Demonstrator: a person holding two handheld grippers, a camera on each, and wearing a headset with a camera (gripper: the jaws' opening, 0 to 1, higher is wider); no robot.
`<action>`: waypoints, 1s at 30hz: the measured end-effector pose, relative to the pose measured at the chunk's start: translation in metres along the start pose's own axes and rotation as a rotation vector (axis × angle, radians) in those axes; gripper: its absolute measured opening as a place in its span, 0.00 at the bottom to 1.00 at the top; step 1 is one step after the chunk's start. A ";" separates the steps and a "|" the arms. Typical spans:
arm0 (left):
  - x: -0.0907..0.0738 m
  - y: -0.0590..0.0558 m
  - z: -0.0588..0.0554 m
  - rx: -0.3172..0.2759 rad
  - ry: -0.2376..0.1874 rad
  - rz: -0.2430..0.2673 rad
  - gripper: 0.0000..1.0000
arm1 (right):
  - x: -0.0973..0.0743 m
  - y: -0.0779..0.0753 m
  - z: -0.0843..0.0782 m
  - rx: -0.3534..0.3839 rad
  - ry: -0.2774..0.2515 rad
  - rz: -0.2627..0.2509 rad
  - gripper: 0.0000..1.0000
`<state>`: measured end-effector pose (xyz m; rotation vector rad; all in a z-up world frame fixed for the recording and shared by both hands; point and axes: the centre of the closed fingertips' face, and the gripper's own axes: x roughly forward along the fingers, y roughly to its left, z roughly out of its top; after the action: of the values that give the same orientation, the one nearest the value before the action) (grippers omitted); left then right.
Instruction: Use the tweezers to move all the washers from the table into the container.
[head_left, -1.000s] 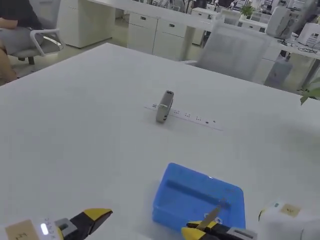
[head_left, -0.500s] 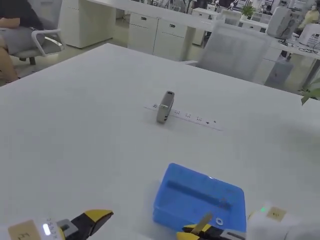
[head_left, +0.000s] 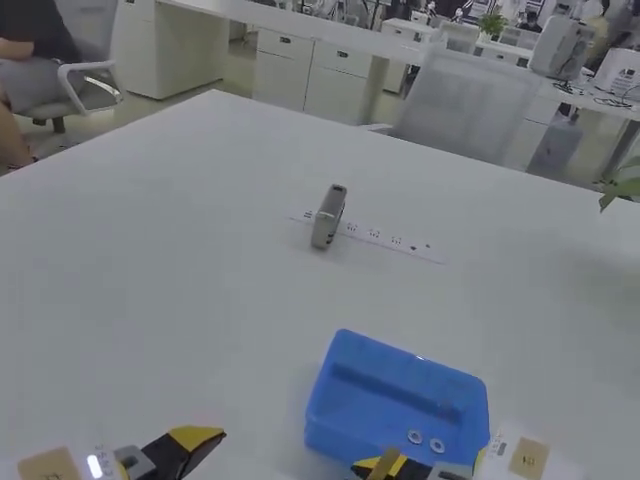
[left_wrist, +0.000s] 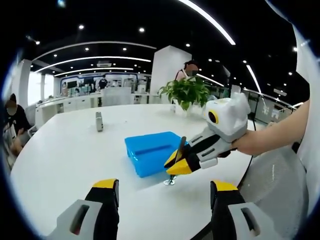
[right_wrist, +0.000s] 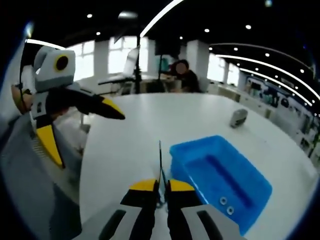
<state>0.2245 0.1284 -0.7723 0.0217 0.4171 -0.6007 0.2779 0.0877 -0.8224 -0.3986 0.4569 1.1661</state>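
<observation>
White table (head_left: 200, 250), one blue container (head_left: 380, 390), two washers (head_left: 415, 437) inside; right gripper (right_wrist: 161, 184) tight on tweezers (right_wrist: 160, 160), left gripper (left_wrist: 164, 185) agape

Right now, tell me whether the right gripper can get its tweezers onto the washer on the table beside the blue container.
Probably yes. The right gripper, shut on the tweezers, hangs just above that washer, with nothing between them.

White table (head_left: 150, 280), blue container (head_left: 338, 412), grey device (head_left: 328, 215), flat strip (head_left: 388, 237)
</observation>
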 end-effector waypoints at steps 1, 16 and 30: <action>0.000 0.000 0.000 0.000 0.000 -0.001 0.75 | 0.000 -0.001 0.000 -0.002 0.001 -0.003 0.03; 0.000 -0.002 0.000 0.001 0.000 -0.009 0.75 | -0.018 -0.019 0.013 0.161 -0.048 -0.028 0.03; 0.000 0.000 0.001 -0.007 -0.007 -0.001 0.75 | -0.036 -0.047 0.057 0.191 -0.168 -0.054 0.03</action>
<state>0.2246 0.1285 -0.7714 0.0131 0.4121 -0.5998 0.3182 0.0730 -0.7518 -0.1455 0.4047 1.0829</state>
